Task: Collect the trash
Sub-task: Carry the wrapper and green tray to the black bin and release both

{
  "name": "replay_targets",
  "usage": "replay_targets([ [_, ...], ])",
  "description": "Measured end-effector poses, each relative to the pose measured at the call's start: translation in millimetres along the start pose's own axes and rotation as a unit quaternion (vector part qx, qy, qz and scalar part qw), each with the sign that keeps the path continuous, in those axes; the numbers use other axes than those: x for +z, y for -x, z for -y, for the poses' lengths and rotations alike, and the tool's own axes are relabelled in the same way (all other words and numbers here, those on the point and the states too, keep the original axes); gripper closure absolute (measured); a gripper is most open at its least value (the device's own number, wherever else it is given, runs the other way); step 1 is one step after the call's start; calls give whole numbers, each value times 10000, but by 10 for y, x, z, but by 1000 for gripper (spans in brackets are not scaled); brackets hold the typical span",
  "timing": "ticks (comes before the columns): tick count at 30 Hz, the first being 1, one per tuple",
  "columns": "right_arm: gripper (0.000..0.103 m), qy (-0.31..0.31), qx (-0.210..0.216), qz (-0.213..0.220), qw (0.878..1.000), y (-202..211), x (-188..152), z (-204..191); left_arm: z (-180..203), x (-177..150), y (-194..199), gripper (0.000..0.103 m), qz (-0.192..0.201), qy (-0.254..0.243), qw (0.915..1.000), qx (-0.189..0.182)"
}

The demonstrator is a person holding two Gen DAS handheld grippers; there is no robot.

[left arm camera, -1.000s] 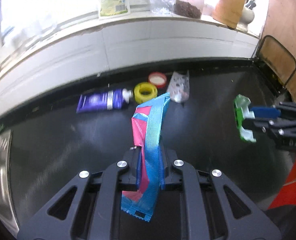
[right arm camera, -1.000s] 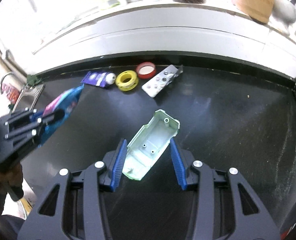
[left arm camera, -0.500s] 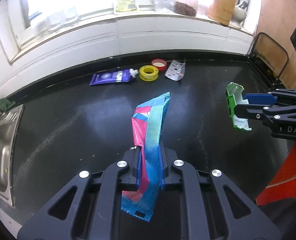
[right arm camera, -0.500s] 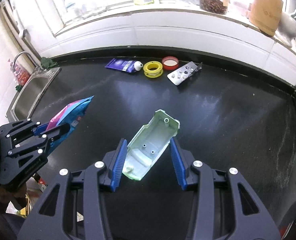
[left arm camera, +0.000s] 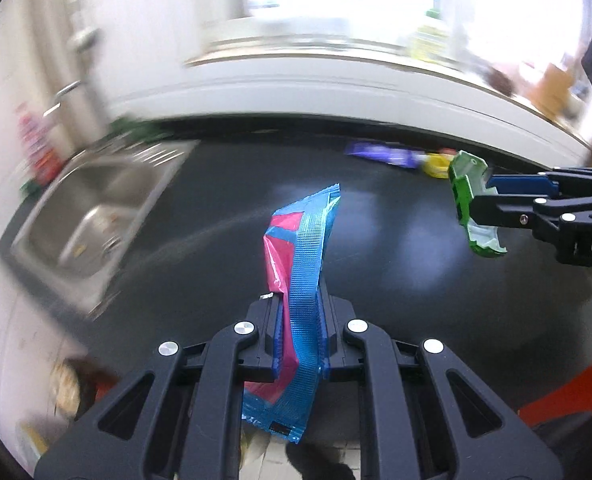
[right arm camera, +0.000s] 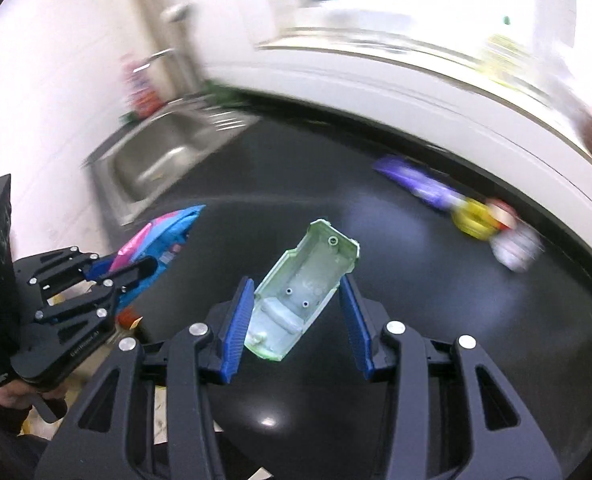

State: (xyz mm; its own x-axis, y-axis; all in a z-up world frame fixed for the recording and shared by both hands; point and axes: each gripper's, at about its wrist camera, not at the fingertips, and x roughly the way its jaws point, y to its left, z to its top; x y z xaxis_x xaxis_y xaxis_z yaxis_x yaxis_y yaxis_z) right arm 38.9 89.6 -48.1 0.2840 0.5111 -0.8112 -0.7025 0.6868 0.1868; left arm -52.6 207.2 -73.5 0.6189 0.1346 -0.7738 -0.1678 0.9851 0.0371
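My left gripper (left arm camera: 299, 312) is shut on a blue and pink snack wrapper (left arm camera: 302, 264) that stands up between its fingers; it also shows in the right wrist view (right arm camera: 156, 246). My right gripper (right arm camera: 296, 300) is shut on a pale green plastic casing (right arm camera: 302, 292), held tilted; in the left wrist view the casing (left arm camera: 470, 200) shows at the right. Both are held above the near-left part of the black counter (left arm camera: 396, 240). A purple tube (right arm camera: 416, 184), a yellow tape roll (right arm camera: 472, 220), a red lid (right arm camera: 504, 210) and a blister pack (right arm camera: 516, 250) lie at the counter's back.
A steel sink (left arm camera: 92, 216) is set into the counter's left end, with a tap (right arm camera: 152, 60) behind it. A white tiled wall and window sill (left arm camera: 376, 76) with jars run behind. Something orange (left arm camera: 568, 396) lies below the counter edge at right.
Both grippers have swung left and pulled back with their loads; the sink has come into view and the items at the counter's back have shifted right. The grips are unchanged.
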Motion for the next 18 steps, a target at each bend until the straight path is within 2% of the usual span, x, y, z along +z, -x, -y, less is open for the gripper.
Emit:
replay_targets([
  [3,59,536,688,-213,9960,-319,123,-623,-562,-384,223,90,-134,579,9965,589],
  [5,59,800,1117,-430,9896,-538,133,-1013,-830,-629,324,90,-257,920,9920,829],
  [9,58,1388,1729,-987,9701,-998,19,-1812,-1358,-1285,471,90,-656,1688,9753,1265],
  [13,58,1875,1921,-1477,9519,-1406,-197,-2443,-1696,-1854,471,90,-987,2254,9597,1355],
  [18,58,2129,1819,-1902,9410,-1871,-399,-2881,-1999,-2383,239,90,-1175,2771,9460,1202],
])
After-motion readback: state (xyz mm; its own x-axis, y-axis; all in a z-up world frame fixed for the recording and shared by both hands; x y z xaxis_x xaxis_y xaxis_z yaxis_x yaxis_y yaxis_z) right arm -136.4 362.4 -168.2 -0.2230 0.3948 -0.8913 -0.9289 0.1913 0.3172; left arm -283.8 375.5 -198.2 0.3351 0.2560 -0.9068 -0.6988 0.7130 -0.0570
